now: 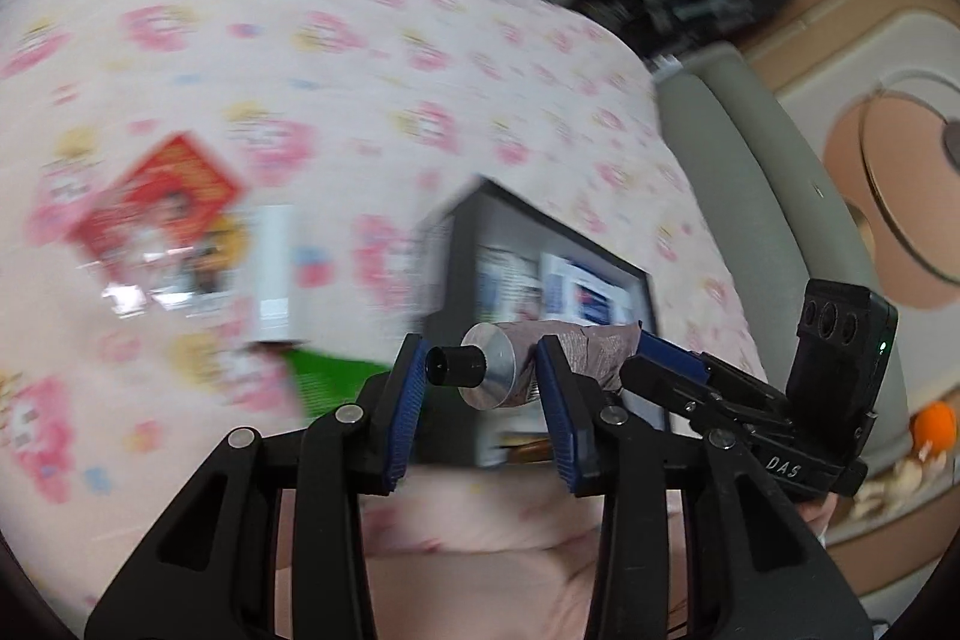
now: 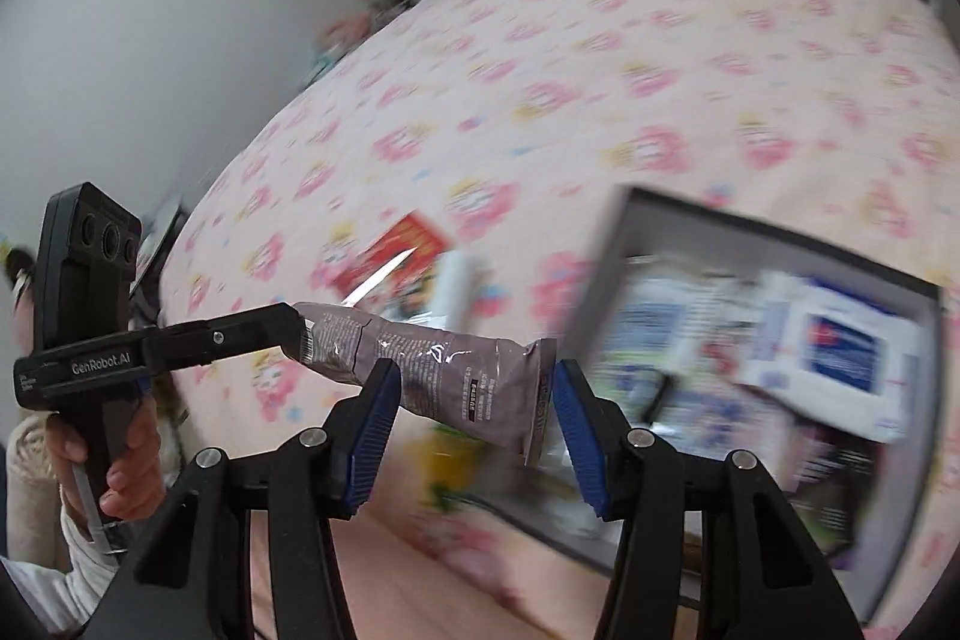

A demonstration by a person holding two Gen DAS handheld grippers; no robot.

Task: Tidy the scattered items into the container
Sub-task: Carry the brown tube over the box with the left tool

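A grey-brown tube (image 2: 432, 370) with a black cap (image 1: 456, 367) hangs in the air between both grippers. In the right wrist view the left gripper (image 2: 300, 331) grips the tube's cap end while the right gripper (image 2: 474, 394) stands wide around its crimped end, jaws apart. In the left wrist view the left gripper (image 1: 480, 376) spans the cap end, and the right gripper (image 1: 639, 346) sits at the tube's far end. The grey container (image 2: 606, 268) with packets inside lies on the bed, also visible in the left wrist view (image 1: 456, 232). A red packet (image 1: 168, 196) lies left of it.
The pink flower-print bed cover (image 2: 600, 70) fills both views. A white box (image 1: 276, 268) and a green packet (image 1: 336, 376) lie beside the red packet. A grey padded bed edge (image 1: 750, 148) and a person's hand (image 2: 126, 466) show at the sides.
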